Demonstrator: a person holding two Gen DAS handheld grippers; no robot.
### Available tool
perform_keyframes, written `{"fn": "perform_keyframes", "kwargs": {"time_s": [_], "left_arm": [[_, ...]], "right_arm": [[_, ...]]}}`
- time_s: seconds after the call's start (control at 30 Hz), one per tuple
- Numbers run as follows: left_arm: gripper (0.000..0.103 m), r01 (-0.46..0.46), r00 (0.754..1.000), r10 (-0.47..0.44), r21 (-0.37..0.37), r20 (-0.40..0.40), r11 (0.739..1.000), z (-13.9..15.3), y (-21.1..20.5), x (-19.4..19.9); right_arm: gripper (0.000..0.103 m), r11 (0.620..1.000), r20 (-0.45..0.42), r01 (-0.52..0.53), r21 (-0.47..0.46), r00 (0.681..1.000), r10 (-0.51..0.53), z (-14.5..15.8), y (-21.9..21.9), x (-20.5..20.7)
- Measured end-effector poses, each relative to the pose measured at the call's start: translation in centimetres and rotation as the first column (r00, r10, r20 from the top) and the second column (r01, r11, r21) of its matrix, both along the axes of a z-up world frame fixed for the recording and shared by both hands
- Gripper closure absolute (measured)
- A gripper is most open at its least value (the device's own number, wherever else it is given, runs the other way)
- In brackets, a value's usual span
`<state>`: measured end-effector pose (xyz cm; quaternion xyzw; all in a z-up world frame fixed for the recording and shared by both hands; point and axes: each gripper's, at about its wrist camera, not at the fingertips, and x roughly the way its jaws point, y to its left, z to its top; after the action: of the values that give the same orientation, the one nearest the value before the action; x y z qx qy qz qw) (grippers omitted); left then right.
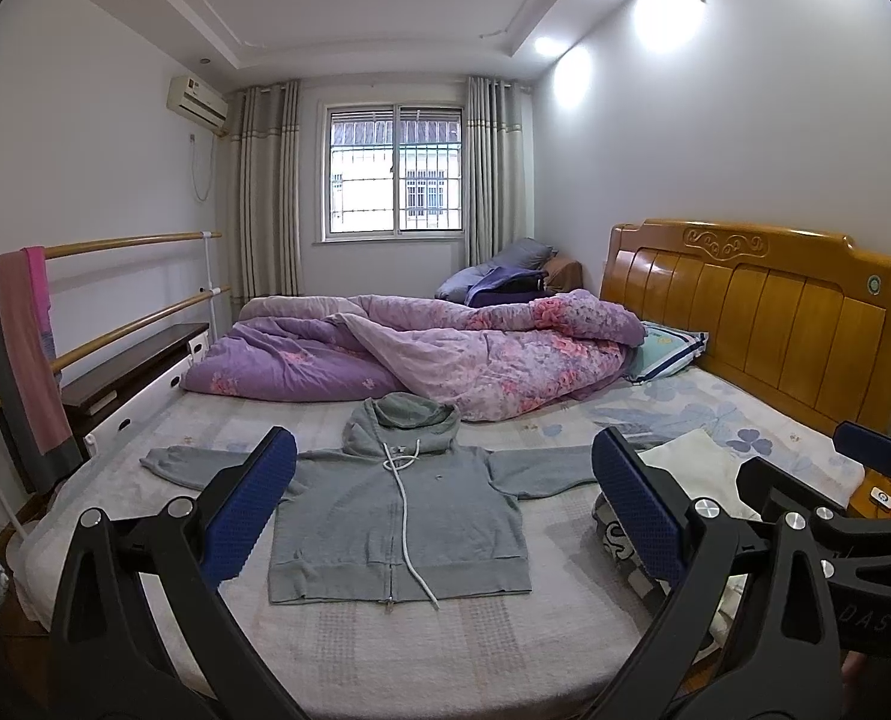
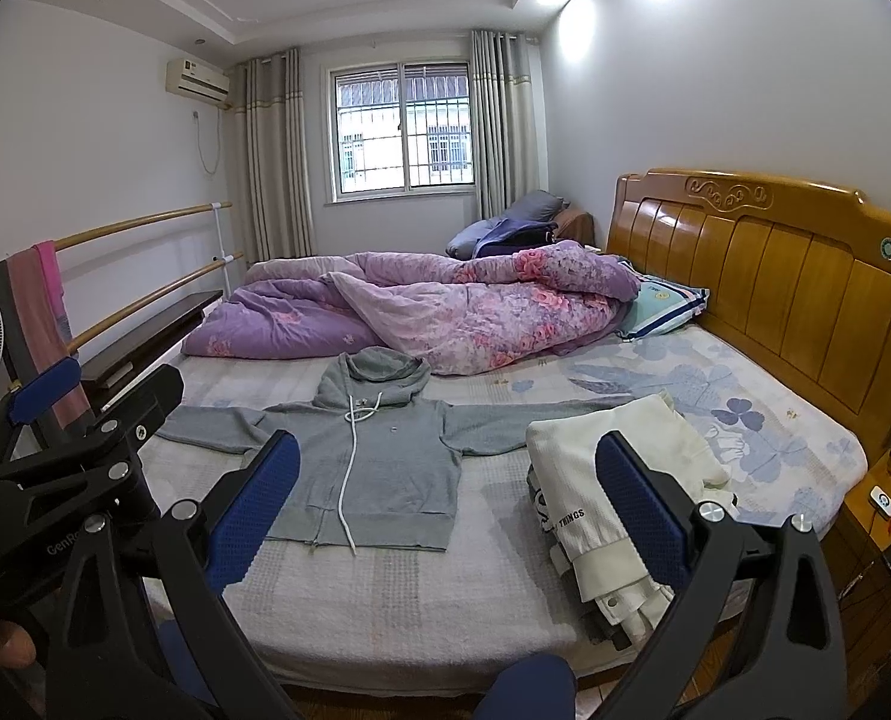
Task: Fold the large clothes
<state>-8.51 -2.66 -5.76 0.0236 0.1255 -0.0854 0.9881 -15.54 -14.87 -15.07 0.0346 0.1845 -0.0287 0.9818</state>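
A grey zip hoodie (image 1: 400, 516) lies flat and face up on the bed, sleeves spread out to both sides, hood toward the quilt, white drawstring trailing down its front. It also shows in the right wrist view (image 2: 385, 468). My left gripper (image 1: 445, 498) is open and empty, held above the bed's near edge in front of the hoodie. My right gripper (image 2: 448, 501) is open and empty too, a little further right, between the hoodie and a stack of folded clothes (image 2: 619, 480).
The folded stack, white garment on top, sits on the bed's right side (image 1: 691, 474). A purple floral quilt (image 1: 421, 354) is bunched across the far half. A wooden headboard (image 1: 763, 312) stands at right, a rail with towels (image 1: 25, 348) at left.
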Motion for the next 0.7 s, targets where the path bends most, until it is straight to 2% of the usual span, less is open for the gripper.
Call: {"fn": "perform_keyframes", "kwargs": {"time_s": [0.7], "left_arm": [[0.005,0.01,1.0,-0.01,0.001,-0.011,1.0,-1.1,-1.0,1.2]], "right_arm": [[0.008,1.0,-0.002,0.005,0.001,1.0,-0.005,-0.5,-0.4,0.3]]}}
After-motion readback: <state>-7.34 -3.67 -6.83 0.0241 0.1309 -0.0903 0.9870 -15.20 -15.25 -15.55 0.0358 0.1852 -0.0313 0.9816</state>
